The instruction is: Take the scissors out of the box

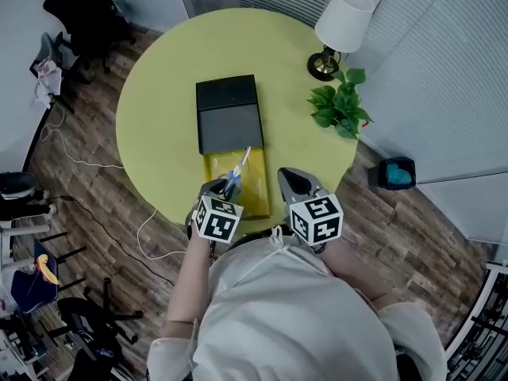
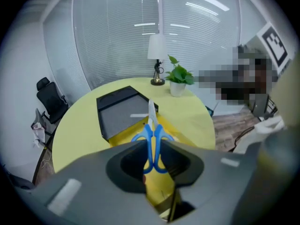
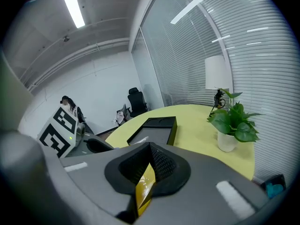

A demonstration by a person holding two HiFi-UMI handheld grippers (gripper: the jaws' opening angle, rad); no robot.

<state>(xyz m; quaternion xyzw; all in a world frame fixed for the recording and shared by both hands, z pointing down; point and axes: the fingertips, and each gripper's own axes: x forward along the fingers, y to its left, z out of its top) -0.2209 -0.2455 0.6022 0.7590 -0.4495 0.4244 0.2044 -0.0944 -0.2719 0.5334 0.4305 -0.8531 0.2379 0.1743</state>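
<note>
A black box (image 1: 228, 113) lies in the middle of the round yellow-green table (image 1: 159, 109), and its yellow inner tray (image 1: 252, 195) is slid out toward me. My left gripper (image 1: 221, 186) is shut on the blue handles of the scissors (image 1: 233, 176). They hang lifted above the tray with the blade pointing away. In the left gripper view the scissors (image 2: 152, 142) stand upright between the jaws, over the box (image 2: 119, 109). My right gripper (image 1: 286, 179) is at the tray's right side, shut on a yellow edge of the tray (image 3: 144, 186).
A white-shaded lamp (image 1: 341, 26) and a potted plant (image 1: 340, 105) stand at the table's far right. Office chairs (image 1: 79, 10) and cables (image 1: 95, 213) are on the wooden floor to the left. A dark bin with a blue top (image 1: 395, 173) sits to the right of the table.
</note>
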